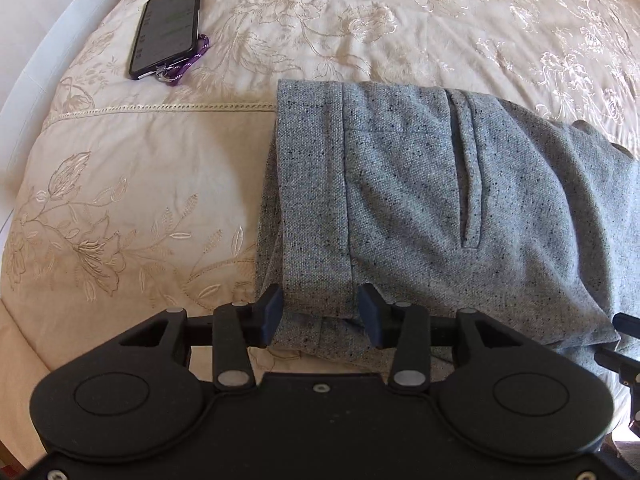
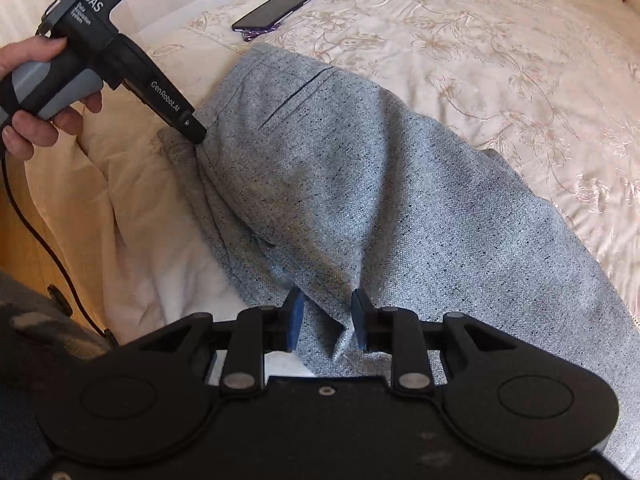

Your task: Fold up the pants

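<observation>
Grey speckled pants (image 1: 420, 184) lie folded on a cream embroidered bedspread (image 1: 120, 200), waistband to the left and a welt pocket facing up. My left gripper (image 1: 322, 316) points down at the near waistband corner. It is open, with the waistband fold standing between its fingers. In the right wrist view the pants (image 2: 360, 184) run diagonally across the bed, and a hand holds the left gripper (image 2: 196, 136) with its tip at the waistband edge. My right gripper (image 2: 328, 322) is shut on a raised fold at the near edge of the pants.
A black phone (image 1: 166, 30) with a purple lanyard (image 1: 192, 60) lies on the bedspread beyond the waistband, also visible as the phone (image 2: 272, 12) in the right wrist view. The bed's edge, wooden floor (image 2: 24, 232) and a black cable (image 2: 40, 236) are at the left.
</observation>
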Available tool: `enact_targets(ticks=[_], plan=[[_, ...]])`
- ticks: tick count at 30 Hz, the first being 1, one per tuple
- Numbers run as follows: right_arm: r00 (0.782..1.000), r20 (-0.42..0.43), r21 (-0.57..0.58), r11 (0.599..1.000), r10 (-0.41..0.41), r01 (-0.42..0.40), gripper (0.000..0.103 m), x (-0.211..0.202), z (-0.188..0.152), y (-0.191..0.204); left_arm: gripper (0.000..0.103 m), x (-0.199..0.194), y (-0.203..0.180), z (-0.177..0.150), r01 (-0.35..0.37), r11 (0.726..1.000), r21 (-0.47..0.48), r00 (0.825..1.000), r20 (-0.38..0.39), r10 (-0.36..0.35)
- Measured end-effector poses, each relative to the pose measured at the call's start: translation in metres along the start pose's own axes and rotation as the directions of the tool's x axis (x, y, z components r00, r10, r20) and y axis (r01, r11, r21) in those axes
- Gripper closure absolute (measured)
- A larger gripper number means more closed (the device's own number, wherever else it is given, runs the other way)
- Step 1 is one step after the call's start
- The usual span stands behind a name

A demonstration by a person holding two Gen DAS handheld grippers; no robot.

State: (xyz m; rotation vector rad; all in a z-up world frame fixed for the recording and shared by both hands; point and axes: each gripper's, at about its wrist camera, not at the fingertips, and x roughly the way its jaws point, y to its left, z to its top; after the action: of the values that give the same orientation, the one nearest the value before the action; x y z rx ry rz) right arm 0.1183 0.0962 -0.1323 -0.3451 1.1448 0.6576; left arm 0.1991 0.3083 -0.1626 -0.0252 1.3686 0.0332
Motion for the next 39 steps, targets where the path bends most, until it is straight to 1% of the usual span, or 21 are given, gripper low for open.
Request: enact_targets(ticks=[2, 3, 5, 6, 7, 8, 9, 13, 17, 20, 22, 25, 27, 28, 29, 30, 32, 33, 35, 38, 39], plan=[[1.0, 0.003, -0.008, 1.0, -0.006, 0.006, 0.074, 0.003, 0.001, 0.001, 0.052, 0.003, 0.001, 0.003, 0.012, 1.0, -0.019, 1.0, -0.004, -0.012], [1.0, 0.005, -0.011, 1.0, -0.01, 0.01, 0.074, 0.004, -0.001, 0.001, 0.055, 0.004, 0.002, 0.004, 0.022, 0.999, -0.028, 1.0, 0.001, -0.022], [1.0, 0.008, -0.023, 1.0, -0.015, 0.015, 0.074, 0.007, -0.002, 0.003, 0.095, 0.006, 0.003, 0.007, 0.042, 0.998, -0.04, 0.999, 0.006, -0.042], [1.0, 0.017, -0.03, 0.999, -0.018, 0.018, 0.074, 0.008, -0.003, 0.004, 0.102, 0.007, 0.002, 0.009, 0.036, 0.998, -0.045, 0.999, -0.002, -0.036], [1.0, 0.02, -0.039, 0.999, -0.02, 0.021, 0.076, 0.009, -0.004, 0.004, 0.102, 0.006, 0.002, 0.011, 0.032, 0.998, -0.051, 0.999, -0.013, -0.032], [1.0, 0.02, -0.042, 0.999, -0.017, 0.017, 0.082, 0.009, -0.004, 0.003, 0.102, 0.003, 0.001, 0.013, 0.026, 0.998, -0.048, 1.0, -0.013, -0.027], [1.0, 0.02, -0.037, 0.999, -0.013, 0.014, 0.098, 0.008, -0.003, 0.002, 0.102, -0.003, 0.0, 0.013, 0.018, 0.999, -0.037, 1.0, -0.01, -0.018], [0.998, 0.056, 0.038, 0.999, 0.023, -0.025, 0.097, -0.007, 0.0, -0.005, 0.102, -0.031, 0.0, 0.01, -0.008, 1.0, 0.025, 1.0, 0.023, 0.007], [0.997, 0.056, 0.068, 0.996, 0.056, -0.06, 0.097, -0.012, -0.001, -0.005, 0.102, -0.049, 0.011, 0.007, 0.015, 1.0, -0.006, 1.0, 0.017, -0.015], [0.996, 0.027, 0.076, 0.994, 0.08, -0.082, 0.097, -0.003, -0.007, -0.003, 0.102, -0.046, 0.012, 0.001, 0.015, 1.0, -0.005, 1.0, -0.002, -0.015], [0.996, 0.004, 0.073, 0.994, 0.084, -0.084, 0.097, 0.008, -0.01, 0.001, 0.102, -0.033, 0.012, -0.003, -0.003, 1.0, -0.008, 0.999, -0.039, 0.003], [0.996, -0.028, 0.067, 0.995, 0.081, -0.079, 0.097, 0.024, -0.015, 0.004, 0.102, -0.001, 0.011, -0.007, -0.027, 0.999, -0.042, 0.99, -0.14, 0.021], [0.994, -0.064, 0.068, 0.994, 0.09, -0.086, 0.095, 0.031, -0.014, 0.003, 0.101, 0.005, 0.005, -0.005, -0.064, 0.998, -0.018, 0.983, -0.176, 0.06], [0.993, -0.069, 0.076, 0.993, 0.096, -0.091, 0.091, 0.03, -0.012, 0.0, 0.1, -0.001, 0.0, -0.003, -0.089, 0.996, 0.002, 0.98, -0.177, 0.088], [0.993, -0.06, 0.093, 0.991, 0.103, -0.097, 0.089, 0.025, -0.009, -0.003, 0.1, -0.013, -0.006, 0.001, -0.117, 0.993, 0.021, 0.98, -0.161, 0.119], [0.992, -0.047, 0.11, 0.988, 0.114, -0.108, 0.087, 0.019, -0.007, -0.007, 0.099, -0.027, -0.012, 0.005, -0.144, 0.989, 0.03, 0.981, -0.128, 0.147], [0.993, -0.016, 0.149, 0.982, 0.12, -0.117, 0.085, 0.002, -0.002, -0.018, 0.093, -0.055, -0.023, 0.015, -0.175, 0.984, 0.037, 0.983, -0.046, 0.176], [0.993, 0.004, 0.169, 0.979, 0.116, -0.115, 0.084, -0.006, 0.0, -0.024, 0.092, -0.069, -0.03, 0.022, -0.167, 0.985, 0.033, 0.986, 0.001, 0.167], [0.993, 0.05, 0.216, 0.97, 0.105, -0.114, 0.083, -0.023, 0.006, -0.041, 0.092, -0.081, -0.045, 0.04, -0.118, 0.992, 0.035, 0.992, 0.053, 0.116], [0.993, 0.104, 0.273, 0.959, 0.049, -0.076, 0.082, -0.036, 0.013, -0.067, 0.089, -0.07, -0.075, 0.064, -0.029, 0.998, 0.053, 0.996, 0.085, 0.024], [0.994, 0.11, 0.289, 0.956, 0.023, -0.054, 0.082, -0.037, 0.016, -0.077, 0.089, -0.063, -0.085, 0.07, -0.017, 0.998, 0.058, 0.996, 0.088, 0.012]])
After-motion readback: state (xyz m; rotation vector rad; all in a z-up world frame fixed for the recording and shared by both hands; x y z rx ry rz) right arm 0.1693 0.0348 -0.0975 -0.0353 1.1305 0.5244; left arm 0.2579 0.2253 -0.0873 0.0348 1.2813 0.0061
